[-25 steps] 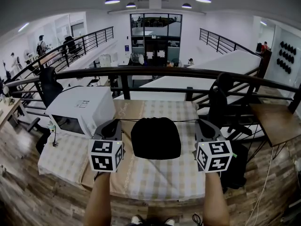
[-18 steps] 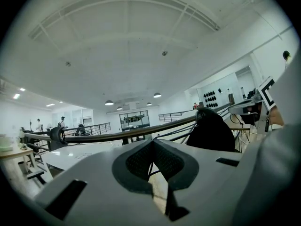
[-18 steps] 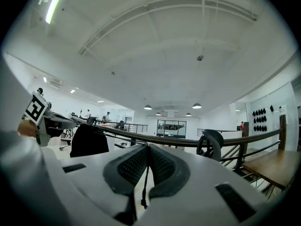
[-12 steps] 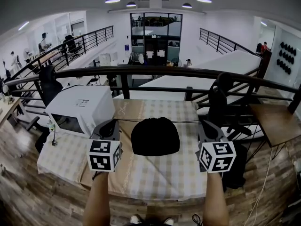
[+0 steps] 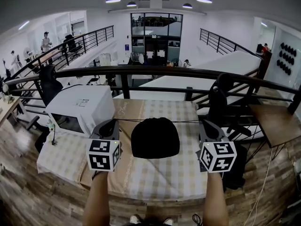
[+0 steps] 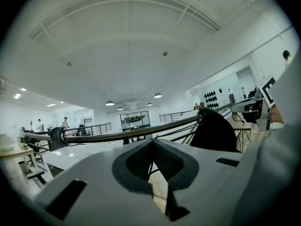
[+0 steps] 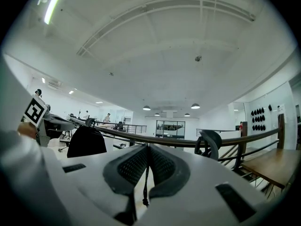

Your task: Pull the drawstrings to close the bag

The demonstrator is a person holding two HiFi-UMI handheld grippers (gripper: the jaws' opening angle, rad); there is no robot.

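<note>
The black drawstring bag point(image 5: 155, 138) sits on the table point(image 5: 155, 182), about midway between its left and right edges and somewhat nearer the far edge than the near one, on the checked cloth point(image 5: 70, 157). Its gathered mouth faces the far edge. From there the drawstrings point(image 5: 188, 121) run out in one thin, straight line to either side, level across the table.

The left gripper point(image 5: 114, 122) is held just left of the bag, pointing towards the far edge. In the left gripper view its jaws are pressed together with the black cord point(image 6: 151, 167) pinched between the pads. The bag point(image 6: 214, 131) shows as a dark mound off to the right in that view.

The right gripper point(image 5: 201, 122) is just right of the bag, likewise pointing away from the person. Its jaws are closed tight on the other cord point(image 7: 146, 189), whose loose end hangs below the pads with a small knot. The bag point(image 7: 87, 141) lies to the left in the right gripper view.

A white microwave point(image 5: 82, 108) stands at the table's far left corner, and a dark railing point(image 5: 155, 72) runs beyond the far edge
</note>
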